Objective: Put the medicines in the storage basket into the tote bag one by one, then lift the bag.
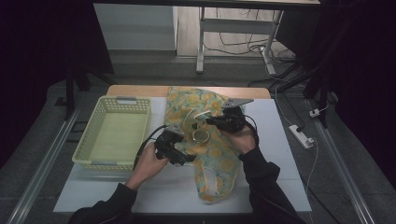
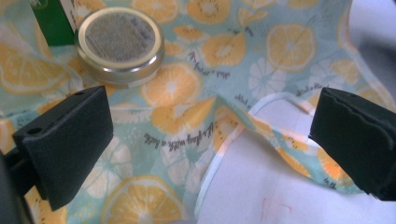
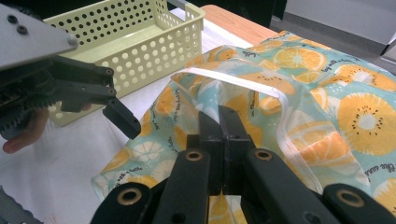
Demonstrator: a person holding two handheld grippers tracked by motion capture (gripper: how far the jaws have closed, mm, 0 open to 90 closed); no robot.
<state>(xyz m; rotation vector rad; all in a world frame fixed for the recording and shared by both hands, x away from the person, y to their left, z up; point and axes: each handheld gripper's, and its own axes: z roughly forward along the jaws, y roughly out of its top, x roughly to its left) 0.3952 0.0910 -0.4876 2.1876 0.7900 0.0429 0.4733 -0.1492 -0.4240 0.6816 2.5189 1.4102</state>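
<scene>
Up close, the right tongs (image 3: pixel 219 123) pinch the cloth (image 3: pixel 299 84) — the left tongs (image 2: pixel 210 140) gape beside a jar (image 2: pixel 120 44), its body hidden under cloth.

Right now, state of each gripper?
Left gripper: open, fingers spread over the fruit-print cloth, holding nothing.
Right gripper: shut on the fruit-print cloth, pinching a raised fold.

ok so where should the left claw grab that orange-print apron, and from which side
Probably the white-piped edge of the teal orange-slice fabric apron, where it folds up off the white table. That raised fold lies between the open left claw jaws, so come straight forward and close across it. Elsewhere the cloth lies flat, and the gold-lidded round jar weighs it down.
</scene>
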